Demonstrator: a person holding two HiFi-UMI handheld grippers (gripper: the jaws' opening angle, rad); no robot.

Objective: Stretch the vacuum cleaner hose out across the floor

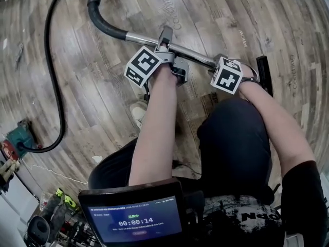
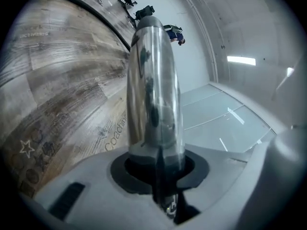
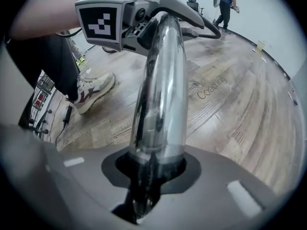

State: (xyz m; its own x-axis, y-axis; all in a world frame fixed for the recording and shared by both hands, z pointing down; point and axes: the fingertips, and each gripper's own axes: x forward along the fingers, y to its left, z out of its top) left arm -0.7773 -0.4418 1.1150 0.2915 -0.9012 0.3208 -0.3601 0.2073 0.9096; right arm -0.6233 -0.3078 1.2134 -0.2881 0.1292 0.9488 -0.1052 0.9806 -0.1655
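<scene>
The vacuum's chrome tube (image 1: 141, 38) runs across the wood floor in the head view. It joins a black curved handle (image 1: 100, 20), and the black hose (image 1: 51, 71) loops down the left side to the cleaner's body (image 1: 18, 138). My left gripper (image 1: 165, 44) is shut on the middle of the tube. My right gripper (image 1: 220, 63) is shut on the tube further right, near a black end piece (image 1: 264, 73). In the left gripper view the tube (image 2: 153, 90) rises straight from the jaws. In the right gripper view the tube (image 3: 160, 90) leads up to the left gripper's marker cube (image 3: 98, 25).
The person's shoe (image 1: 138, 112) and dark trouser legs stand just behind the tube. A tablet screen (image 1: 136, 217) sits at the bottom, with clutter (image 1: 51, 215) at the lower left. Another person (image 3: 229, 1) walks far off by the wall.
</scene>
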